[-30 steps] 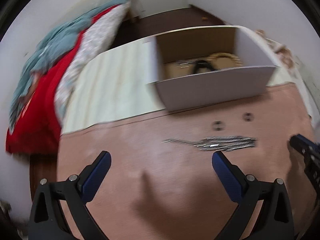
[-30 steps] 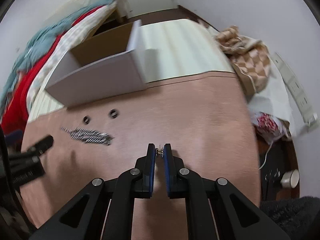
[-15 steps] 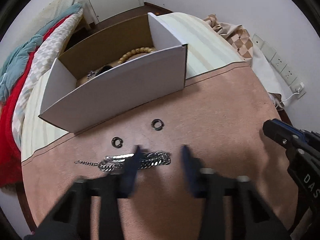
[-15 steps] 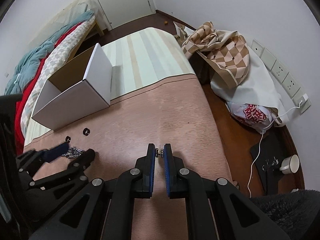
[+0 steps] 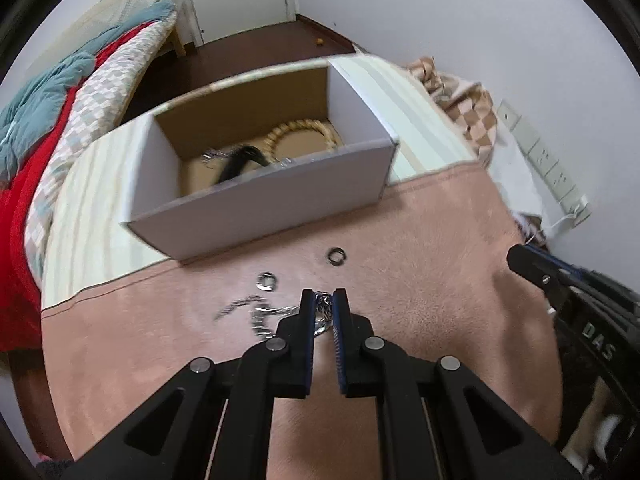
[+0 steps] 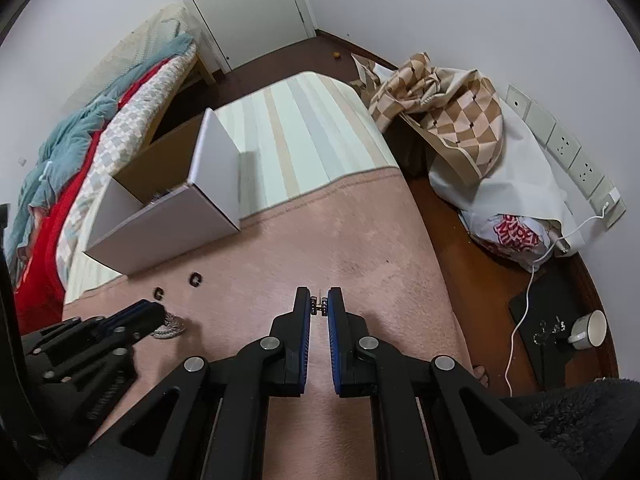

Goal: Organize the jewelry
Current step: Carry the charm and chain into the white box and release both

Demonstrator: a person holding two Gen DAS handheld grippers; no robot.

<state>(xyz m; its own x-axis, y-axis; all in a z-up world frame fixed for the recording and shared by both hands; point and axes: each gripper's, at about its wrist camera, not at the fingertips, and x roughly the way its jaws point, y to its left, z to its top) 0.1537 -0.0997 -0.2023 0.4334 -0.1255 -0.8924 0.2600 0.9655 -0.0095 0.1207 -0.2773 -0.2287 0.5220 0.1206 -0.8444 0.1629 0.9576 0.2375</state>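
Nearest to me, my left gripper (image 5: pixel 323 300) has just been closing, and its blue pads now pinch the silver chain (image 5: pixel 280 314) by one end, the rest trailing in a loose heap on the pink mat (image 5: pixel 420 280) to the left of the jaws. My right gripper (image 6: pixel 319 306) is pressed together on a small metal piece (image 6: pixel 319 307), an earring or stud by the look of it, though it is too small to name for sure; it hangs over bare mat, well apart from the left one.

Just beyond the chain lie two dark rings (image 5: pixel 337 256), untouched. Behind them, straddling the edge of the mat and the striped cloth (image 6: pixel 304 128), stands the open white box (image 5: pixel 280 196), already holding a beaded bracelet (image 5: pixel 300 130) and a dark band.

I judge this the pick-up of the chain. Next I must lift until its tail clears the mat, carry it over the near wall and release inside.
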